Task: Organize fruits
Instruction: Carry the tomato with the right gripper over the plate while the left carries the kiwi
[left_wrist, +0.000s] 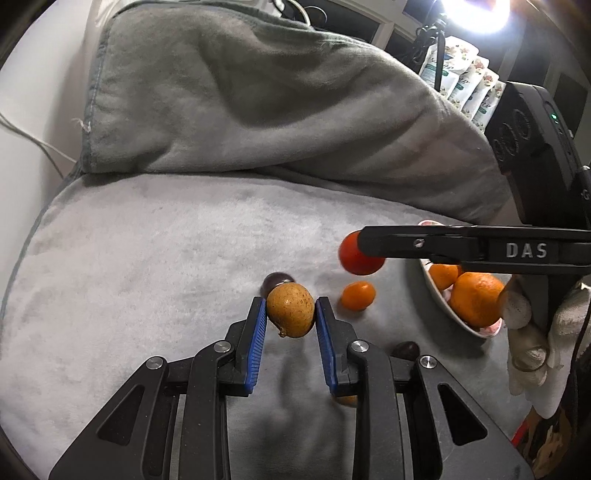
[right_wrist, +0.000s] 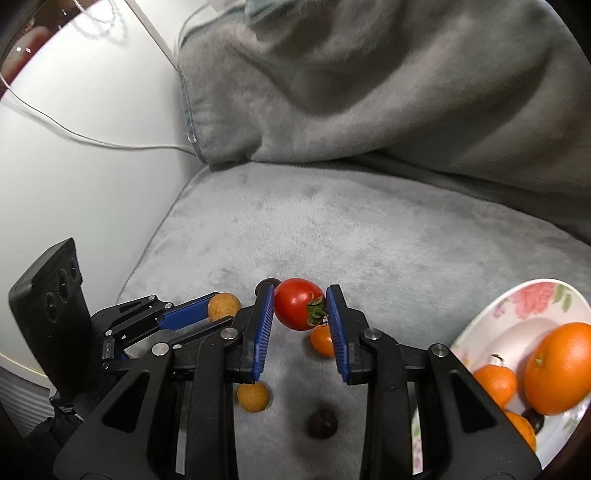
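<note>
— Now, what is gripped in the right gripper (right_wrist: 300, 304), and where is it to be taken?

— A cherry tomato (right_wrist: 298, 303) is clamped between the blue pads (right_wrist: 265, 325), with its green calyx turned against the right-hand pad. It is held clear of the grey cushion (right_wrist: 369, 236). In the right wrist view the flowered plate (right_wrist: 524, 306) is found at about four o'clock from the tomato, near but not touching, so the coming move is judged to be a swing to the right and a little back toward the camera.

— And the left gripper (left_wrist: 291, 312)?

— It is clenched on a speckled brown fruit (left_wrist: 290, 309), probably a longan, whose stem end is pointed down toward seven o'clock. From it the plate (left_wrist: 476, 330) is seen at about three o'clock in the left wrist view, beyond the right gripper's finger, which is stretched across that side of the picture.

— So which hand is nearer the plate?

— The right one is judged nearer; the left would have to be carried across its path.

— What is left on the cushion?

— A small orange (left_wrist: 357, 294) is lying just beside the left gripper at two o'clock, a dark round fruit (left_wrist: 275, 282) is partly hidden behind the held brown one, and another brown fruit (right_wrist: 253, 397) and another dark one (right_wrist: 322, 423) are seen below the right gripper. On the plate a large orange (right_wrist: 559, 367) and smaller ones are already gathered
</note>
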